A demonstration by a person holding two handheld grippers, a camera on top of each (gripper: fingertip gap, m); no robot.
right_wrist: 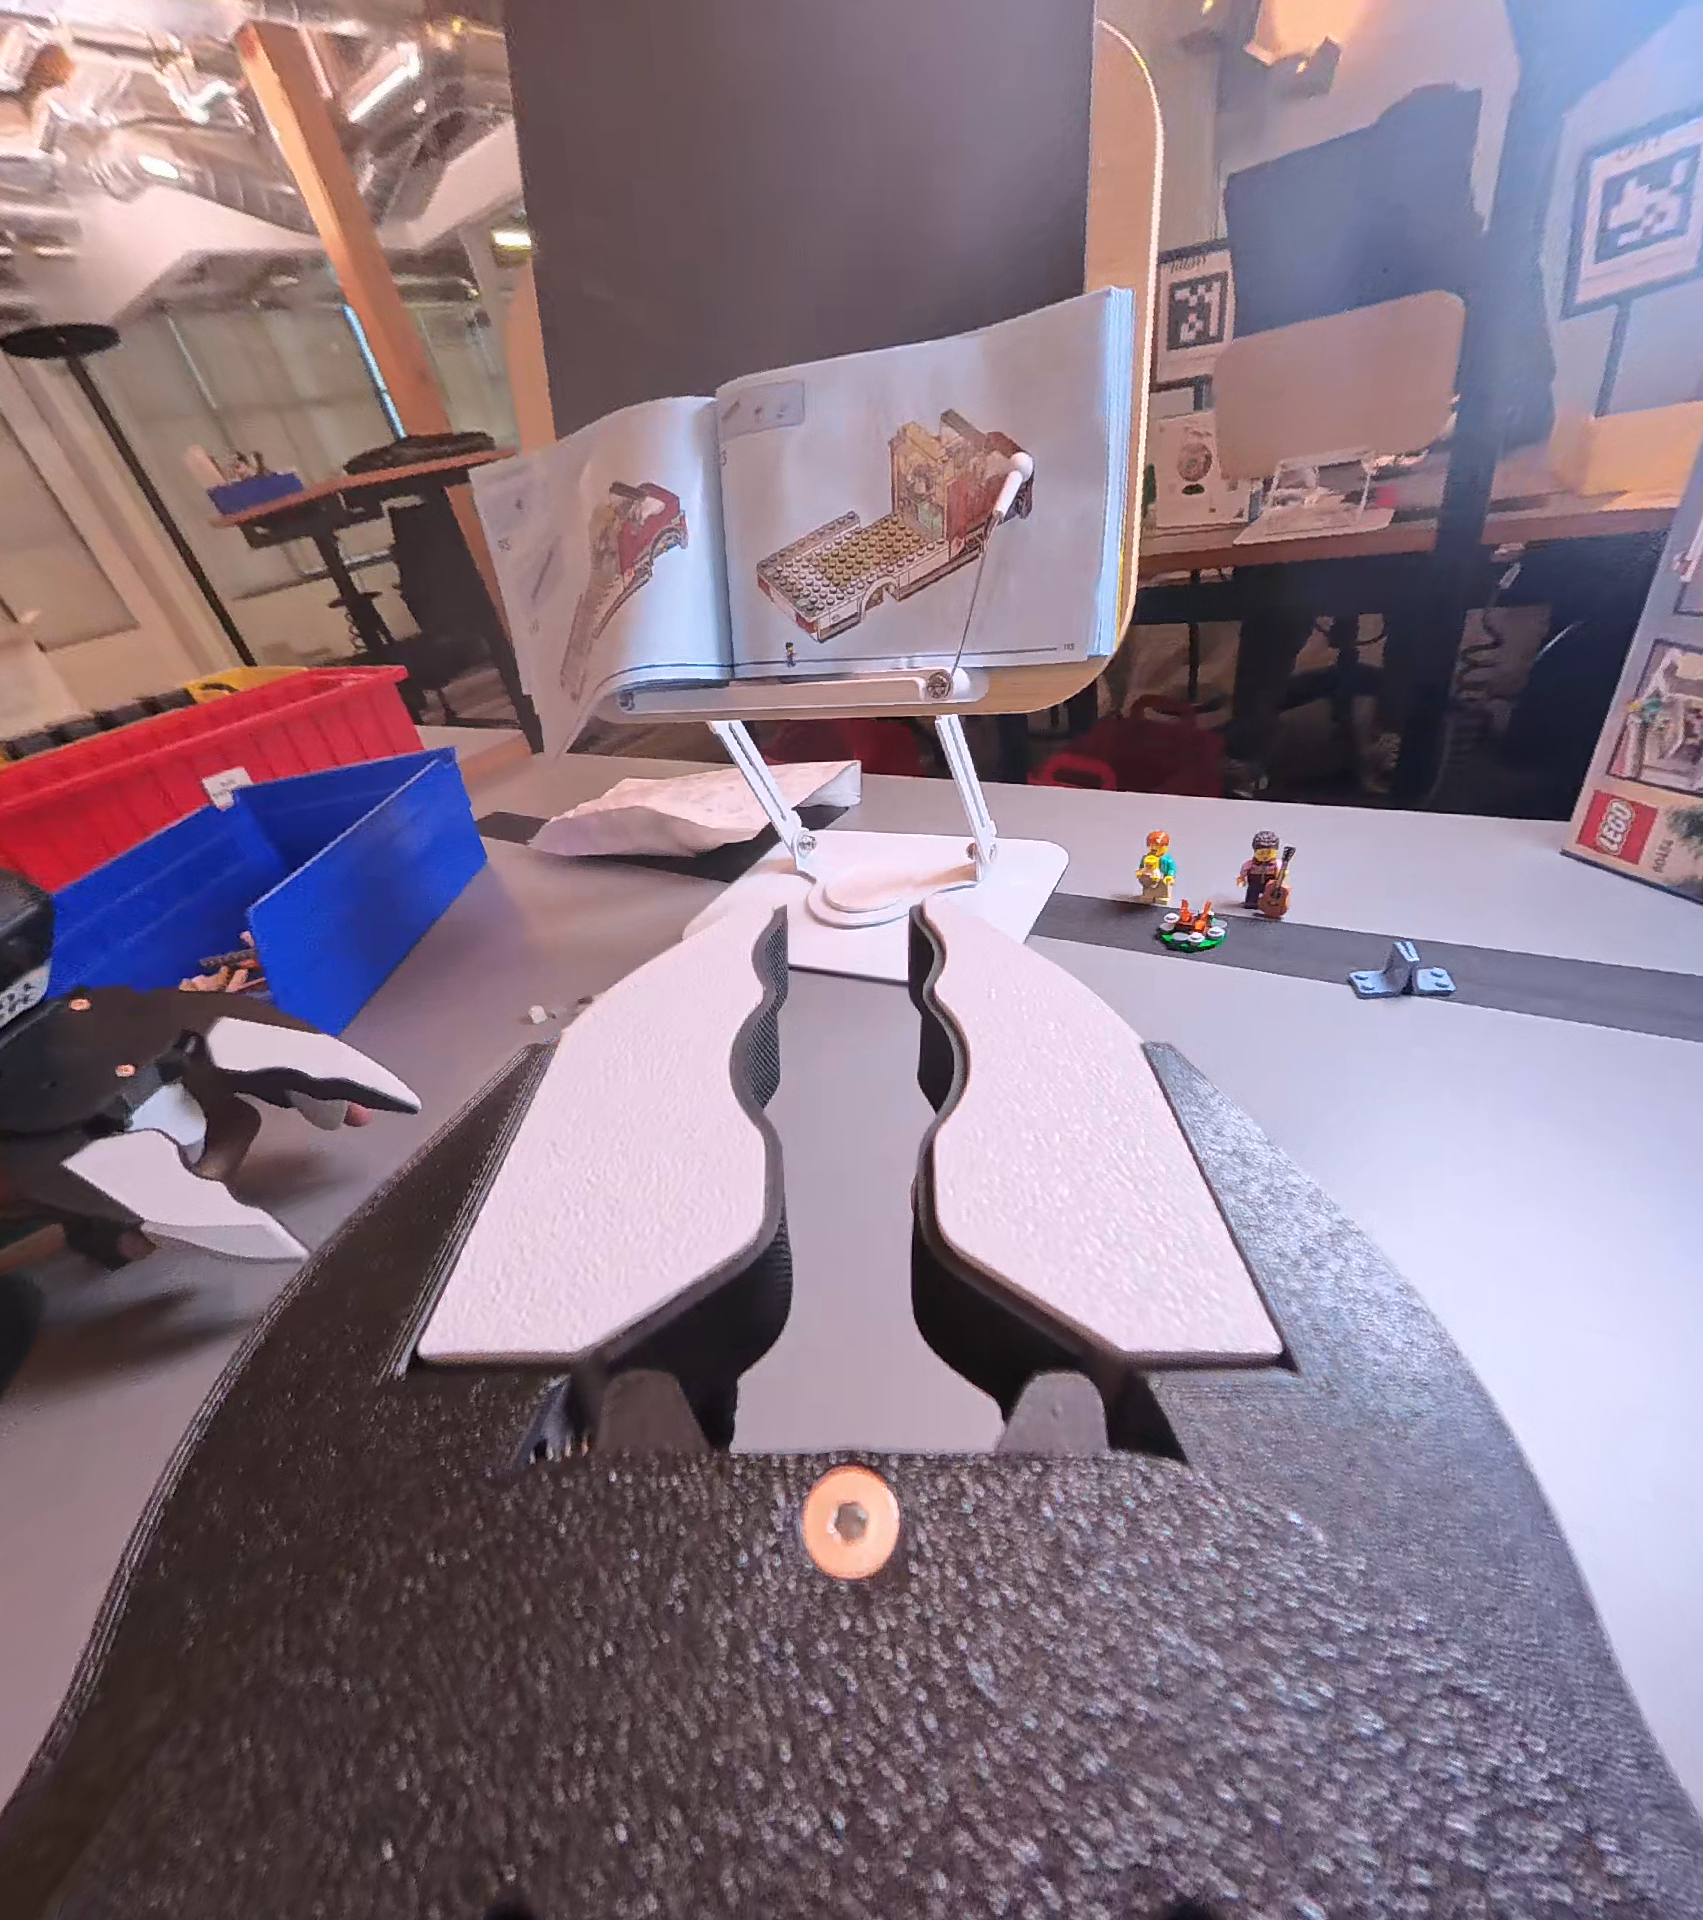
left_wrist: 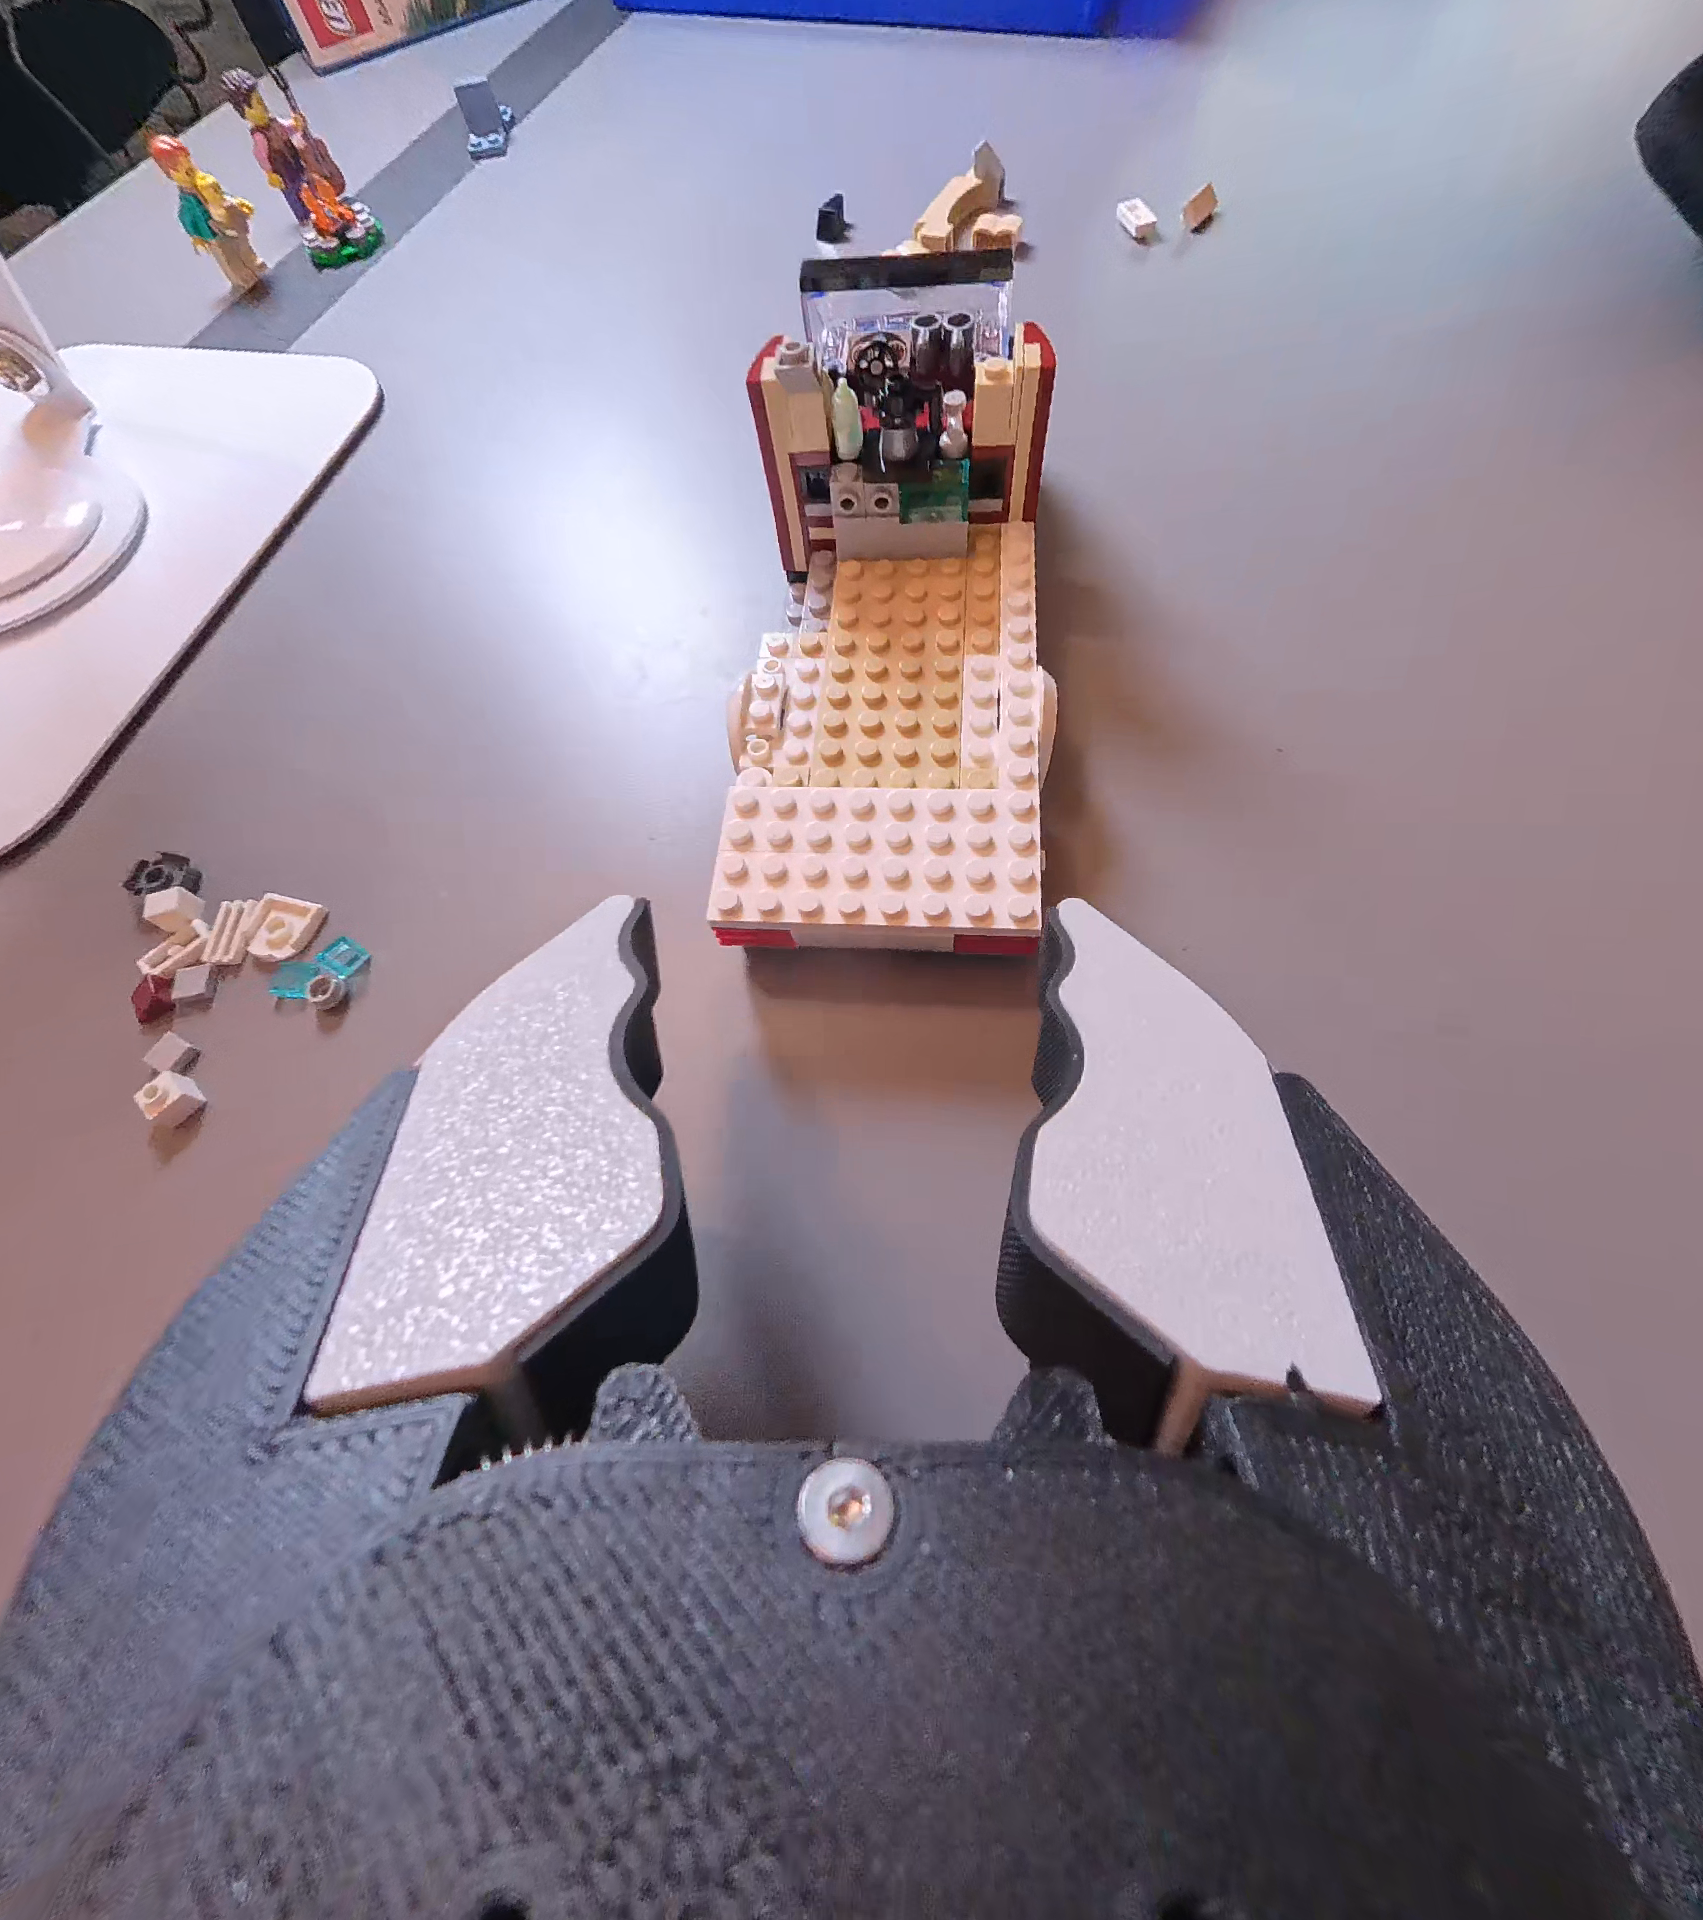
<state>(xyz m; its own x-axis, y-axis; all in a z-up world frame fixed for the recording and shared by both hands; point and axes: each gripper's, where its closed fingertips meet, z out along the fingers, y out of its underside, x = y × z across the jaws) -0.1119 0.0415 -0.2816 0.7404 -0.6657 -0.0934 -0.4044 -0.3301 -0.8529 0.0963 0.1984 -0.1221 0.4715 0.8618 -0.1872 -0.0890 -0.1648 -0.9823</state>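
Left tool (left_wrist: 845,925) spread wide just short of a brick-built truck (left_wrist: 888,727) on the grey bench (left_wrist: 1346,831); right tool (right_wrist: 847,935) lifted clear, gripping nothing.

Left tool fingers apart and bare, the right-hand fingertip (left_wrist: 1086,935) beside the near right corner of the truck's cream studded bed, whether touching cannot be told; the left-hand fingertip well apart from it. Cab with dark red walls at the far end. Loose small bricks (left_wrist: 223,956) scattered on the bench to the near left, white stand base (left_wrist: 151,540) farther left, two minifigures (left_wrist: 244,197) far left. Right tool narrowly parted over bare bench, pointed at the open instruction booklet (right_wrist: 826,520) on its stand; blue bin (right_wrist: 307,883) and red bin (right_wrist: 203,738) to the left.
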